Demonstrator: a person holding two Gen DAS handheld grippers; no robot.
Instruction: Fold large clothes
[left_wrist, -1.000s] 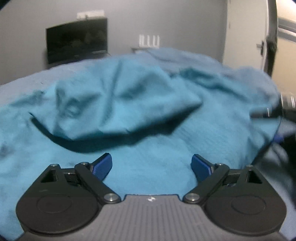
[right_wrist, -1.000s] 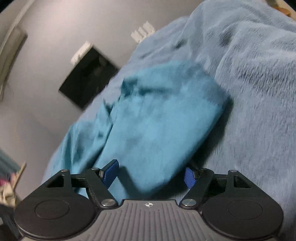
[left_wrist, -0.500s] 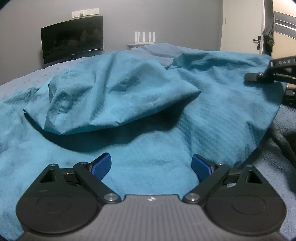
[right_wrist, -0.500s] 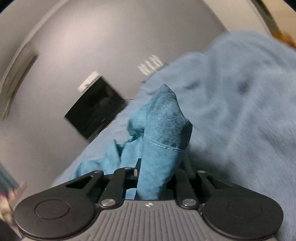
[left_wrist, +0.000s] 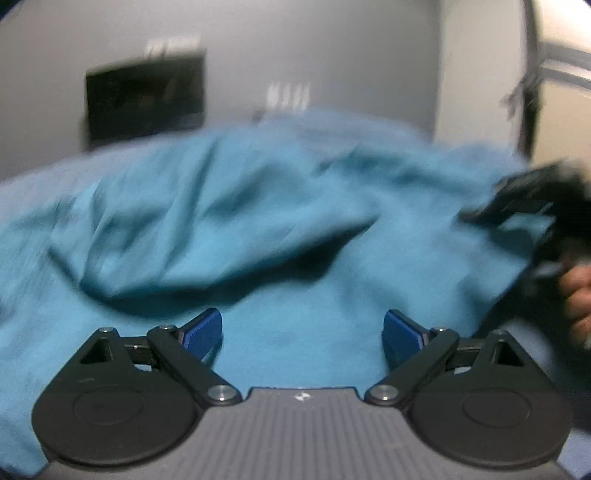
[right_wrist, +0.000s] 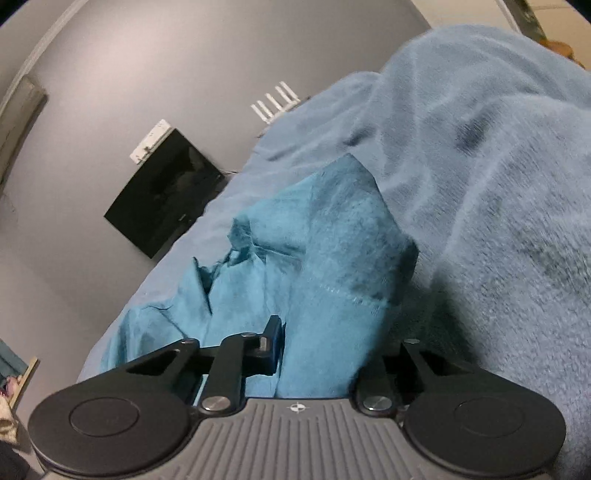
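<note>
A large teal garment (left_wrist: 229, 229) lies rumpled on a bed and fills the left wrist view, which is blurred. My left gripper (left_wrist: 303, 334) hangs just above it, open and empty, its blue pads wide apart. My right gripper (right_wrist: 328, 350) holds a hemmed corner of the same garment (right_wrist: 332, 258), the cloth bunched between its jaws, which stand partly spread around it. The right gripper (left_wrist: 517, 199) also shows at the right edge of the left wrist view, lifting the garment's edge.
A pale blue fuzzy blanket (right_wrist: 498, 192) covers the bed under the garment. A dark monitor (left_wrist: 144, 99) and a white router (right_wrist: 275, 103) stand at the grey back wall. A door (left_wrist: 480, 66) is at the right.
My right gripper closed on the garment's corner and has since spread a little around the cloth, now lifting it. The left gripper stays open and has shifted slightly, blurring its view.
</note>
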